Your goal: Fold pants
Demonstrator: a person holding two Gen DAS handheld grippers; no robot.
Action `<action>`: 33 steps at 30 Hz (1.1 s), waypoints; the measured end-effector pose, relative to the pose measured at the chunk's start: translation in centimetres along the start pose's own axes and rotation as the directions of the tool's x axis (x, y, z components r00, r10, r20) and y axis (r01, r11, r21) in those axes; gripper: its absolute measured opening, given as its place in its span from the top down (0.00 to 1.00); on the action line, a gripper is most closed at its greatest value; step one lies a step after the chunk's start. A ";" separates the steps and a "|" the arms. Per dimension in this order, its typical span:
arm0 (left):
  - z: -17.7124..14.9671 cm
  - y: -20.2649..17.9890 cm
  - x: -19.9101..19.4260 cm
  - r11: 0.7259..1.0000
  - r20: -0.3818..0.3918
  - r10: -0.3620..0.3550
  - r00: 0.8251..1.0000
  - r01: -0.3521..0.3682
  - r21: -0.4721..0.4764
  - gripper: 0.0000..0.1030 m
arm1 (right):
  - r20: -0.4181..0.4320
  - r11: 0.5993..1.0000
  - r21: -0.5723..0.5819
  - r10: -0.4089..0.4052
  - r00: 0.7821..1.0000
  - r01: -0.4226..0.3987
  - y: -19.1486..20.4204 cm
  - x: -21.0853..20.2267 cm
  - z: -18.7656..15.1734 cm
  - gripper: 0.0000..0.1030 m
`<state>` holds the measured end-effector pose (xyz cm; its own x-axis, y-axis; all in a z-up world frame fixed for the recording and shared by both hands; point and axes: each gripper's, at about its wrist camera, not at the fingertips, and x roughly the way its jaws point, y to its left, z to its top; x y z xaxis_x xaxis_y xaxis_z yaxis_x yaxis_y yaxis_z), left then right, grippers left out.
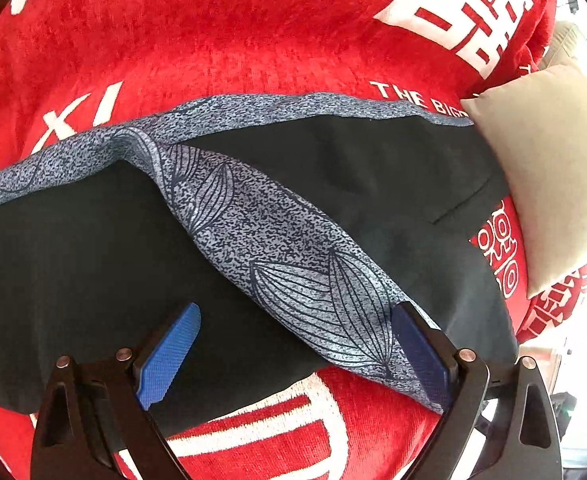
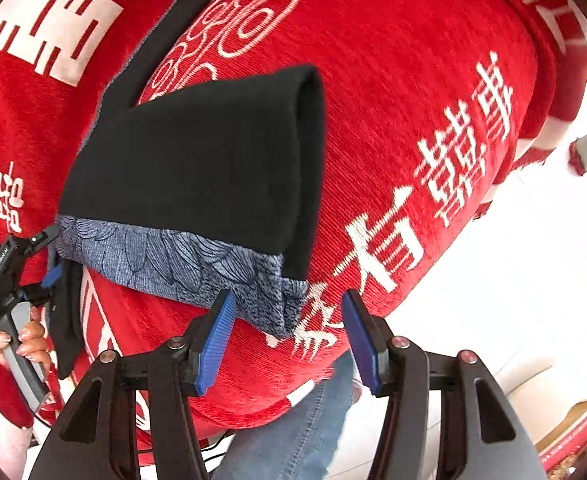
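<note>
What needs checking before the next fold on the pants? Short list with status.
1. Left gripper open: ok, nothing between its pads.
2. Right gripper open: ok, patterned corner just ahead, not clamped.
3. Pants already folded once: ok, rounded fold edge visible.
4. Pants flat on red blanket: cannot tell, patterned panel bulges.
5. Beige pillow clear of pants: not ok, it meets their far end.

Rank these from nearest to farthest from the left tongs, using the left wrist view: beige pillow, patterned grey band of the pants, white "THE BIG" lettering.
1. Patterned grey band, beside the right finger.
2. Beige pillow, far right.
3. "THE BIG" lettering, upper right, beyond the pants.
</note>
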<state>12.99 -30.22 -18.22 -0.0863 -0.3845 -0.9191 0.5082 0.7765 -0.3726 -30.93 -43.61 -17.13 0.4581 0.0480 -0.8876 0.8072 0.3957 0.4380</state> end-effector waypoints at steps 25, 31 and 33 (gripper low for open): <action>6.5 -2.7 -4.1 0.982 0.089 -0.024 0.996 0.040 -0.182 0.72 | -0.098 0.920 -0.239 0.295 0.950 -0.311 12.9 -5.0 26.0 0.98; 10.9 -3.0 -4.1 0.978 0.175 0.128 0.976 -0.094 -0.187 0.72 | -0.105 0.903 -0.379 0.177 0.979 -0.204 19.0 -0.4 34.5 0.97; 11.5 -3.0 -4.2 0.971 0.182 0.182 0.966 -0.148 -0.187 0.71 | -0.119 0.896 -0.421 0.100 0.988 -0.141 20.3 2.4 35.9 0.96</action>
<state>21.66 -36.70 -11.75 0.1648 -0.3206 -0.9328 0.3464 0.9043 -0.2496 -0.13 -68.41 -5.24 0.4885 0.1964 -0.8502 0.5019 0.7338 0.4579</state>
